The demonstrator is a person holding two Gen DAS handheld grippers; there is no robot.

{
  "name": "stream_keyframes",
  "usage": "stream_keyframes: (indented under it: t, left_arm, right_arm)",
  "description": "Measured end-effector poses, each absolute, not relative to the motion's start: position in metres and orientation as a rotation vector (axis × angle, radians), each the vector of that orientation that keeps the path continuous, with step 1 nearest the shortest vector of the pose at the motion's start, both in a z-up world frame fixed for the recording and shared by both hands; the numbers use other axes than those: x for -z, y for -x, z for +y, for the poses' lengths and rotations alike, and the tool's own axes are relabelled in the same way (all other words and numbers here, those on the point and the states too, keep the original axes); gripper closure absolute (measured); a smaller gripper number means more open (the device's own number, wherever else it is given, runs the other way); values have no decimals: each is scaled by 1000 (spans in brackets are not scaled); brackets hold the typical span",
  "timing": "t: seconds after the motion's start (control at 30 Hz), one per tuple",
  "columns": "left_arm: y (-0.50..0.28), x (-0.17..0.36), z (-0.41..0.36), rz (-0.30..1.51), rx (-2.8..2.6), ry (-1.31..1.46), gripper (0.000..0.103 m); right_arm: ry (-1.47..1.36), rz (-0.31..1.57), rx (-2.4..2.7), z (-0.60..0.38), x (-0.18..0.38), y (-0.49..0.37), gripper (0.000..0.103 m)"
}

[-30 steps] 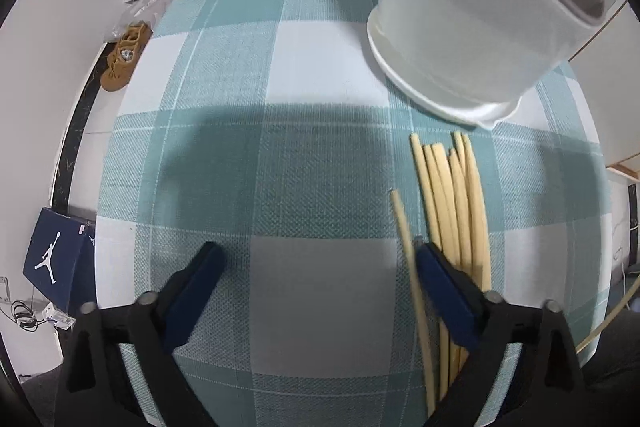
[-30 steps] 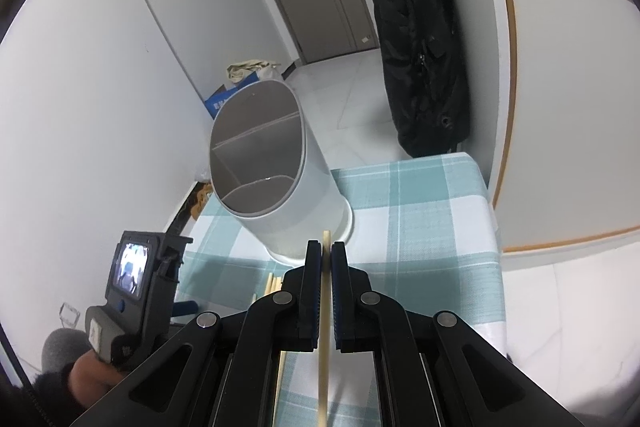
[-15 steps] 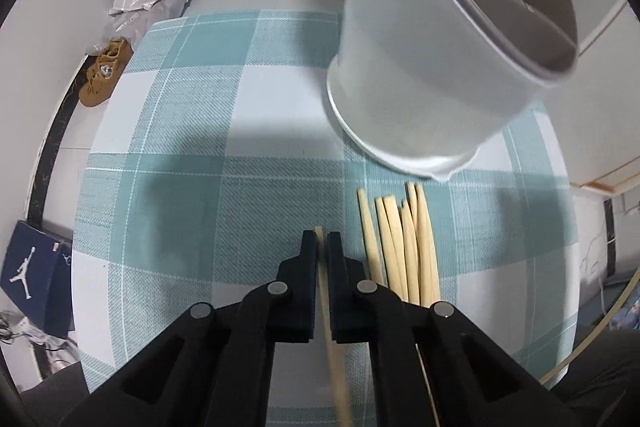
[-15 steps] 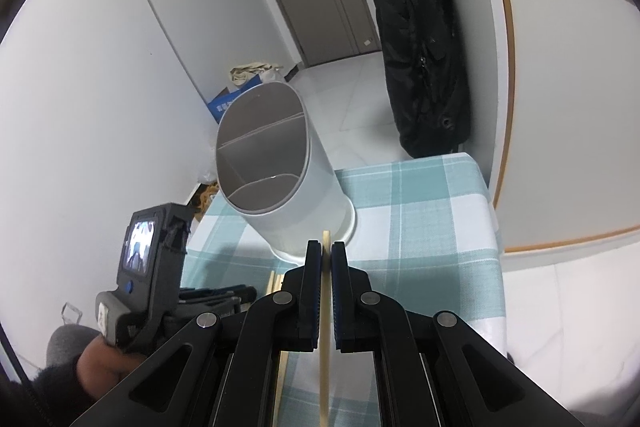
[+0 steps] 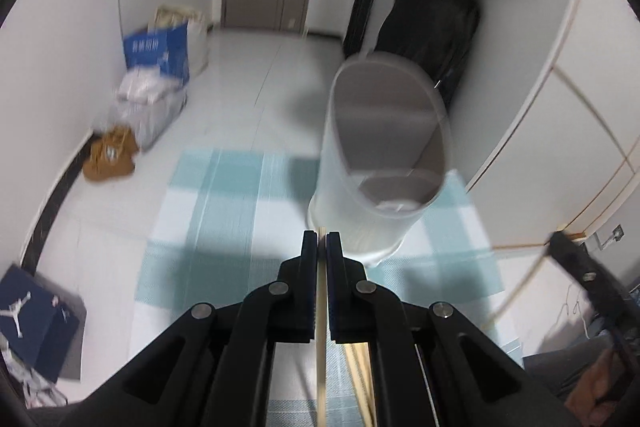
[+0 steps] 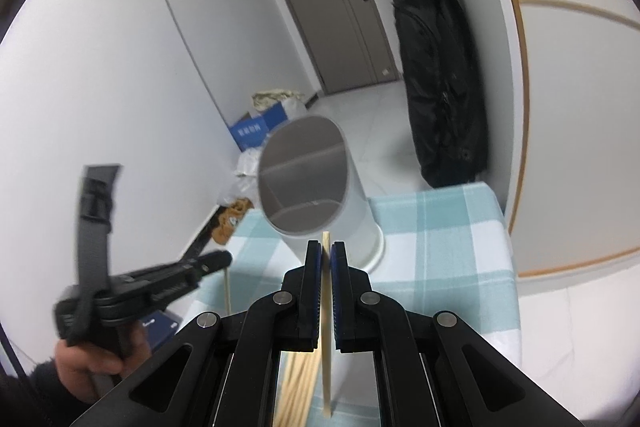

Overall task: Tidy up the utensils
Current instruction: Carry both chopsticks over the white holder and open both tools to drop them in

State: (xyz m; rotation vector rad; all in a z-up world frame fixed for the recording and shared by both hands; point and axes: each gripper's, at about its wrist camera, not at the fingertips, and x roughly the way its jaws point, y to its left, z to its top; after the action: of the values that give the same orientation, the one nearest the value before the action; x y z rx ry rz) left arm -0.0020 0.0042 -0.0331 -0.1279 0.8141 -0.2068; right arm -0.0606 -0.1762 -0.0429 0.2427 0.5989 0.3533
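Left gripper (image 5: 322, 247) had jaws clamped on one chopstick (image 5: 320, 327); right gripper (image 6: 326, 259) likewise gripped another chopstick (image 6: 327, 347). Both pointed twd the white divided holder (image 6: 316, 187) standing on the checked surface (image 6: 440, 227). Remaining chopsticks (image 6: 298, 383) lay below, nr the holder.

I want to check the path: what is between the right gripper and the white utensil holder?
In the right wrist view, only the tip of the held chopstick lies between the right gripper and the white utensil holder.
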Motion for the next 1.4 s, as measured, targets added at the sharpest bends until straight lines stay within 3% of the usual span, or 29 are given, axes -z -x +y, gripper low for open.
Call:
stream_keyframes:
  t: [0.73, 1.2, 1.4]
  left_arm:
    - [2, -31, 2, 707, 312, 67, 103]
    - [-47, -123, 14, 630, 349, 131, 103]
    - [-71, -125, 13, 589, 329, 138, 103]
  right_arm:
    - [-208, 500, -365, -158, 4, 56, 99]
    - [-200, 414, -374, -163, -102, -8, 99]
    - [-194, 381, -370, -158, -121, -48, 99]
